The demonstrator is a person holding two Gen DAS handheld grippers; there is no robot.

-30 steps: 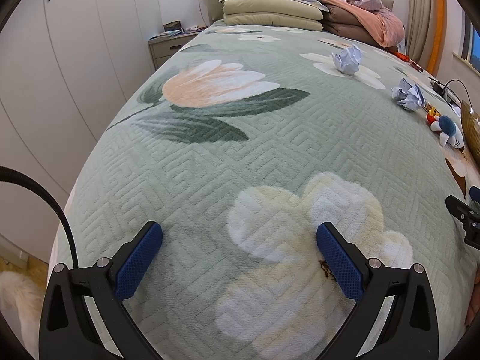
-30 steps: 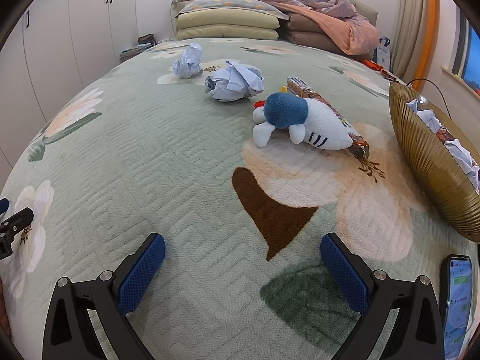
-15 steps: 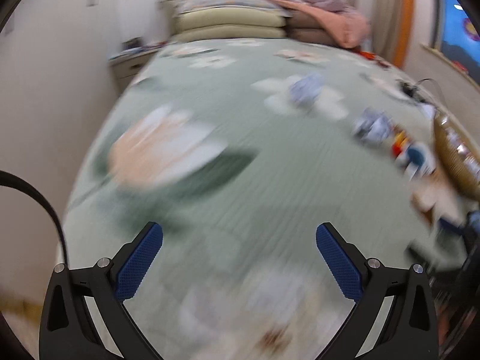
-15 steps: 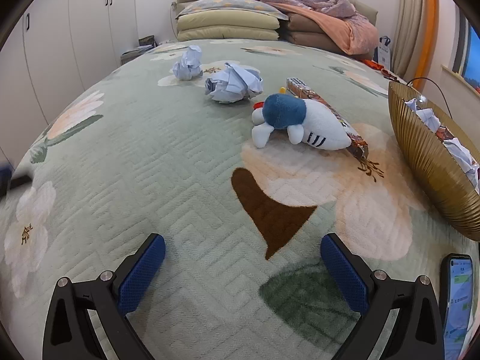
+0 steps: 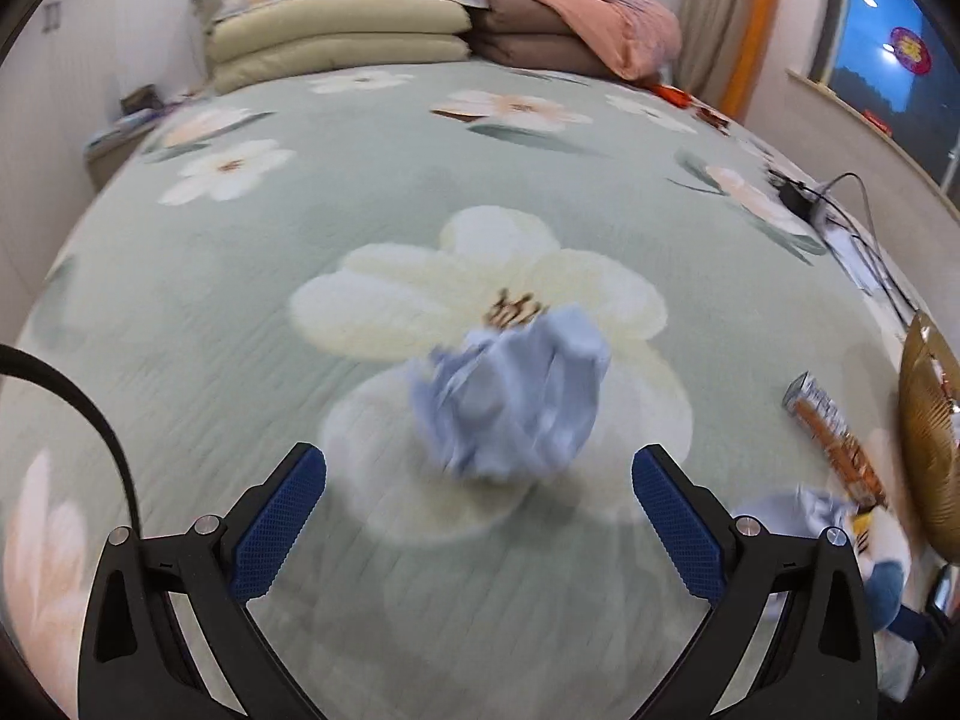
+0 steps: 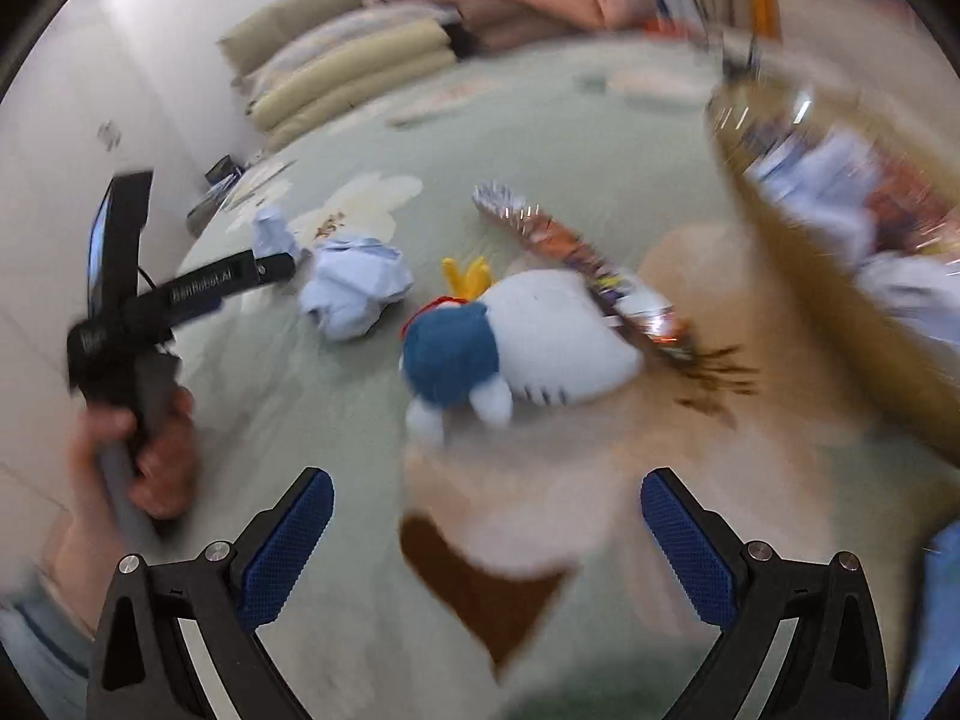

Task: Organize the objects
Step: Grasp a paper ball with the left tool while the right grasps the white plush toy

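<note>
The left gripper (image 5: pixel 479 531) is spread wide, aimed at the crumpled blue paper (image 5: pixel 510 396) lying just beyond its fingertips on the bedspread (image 5: pixel 360 198). The right gripper (image 6: pixel 487 546) is also wide and empty, near the plush toy (image 6: pixel 510 348). Step in hand, apparently: approach; next, straddle the paper, then clamp.

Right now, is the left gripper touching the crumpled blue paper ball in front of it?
Apart. In the left wrist view, the left gripper is open; bedspread shows between each blue pad and the paper ball.
</note>
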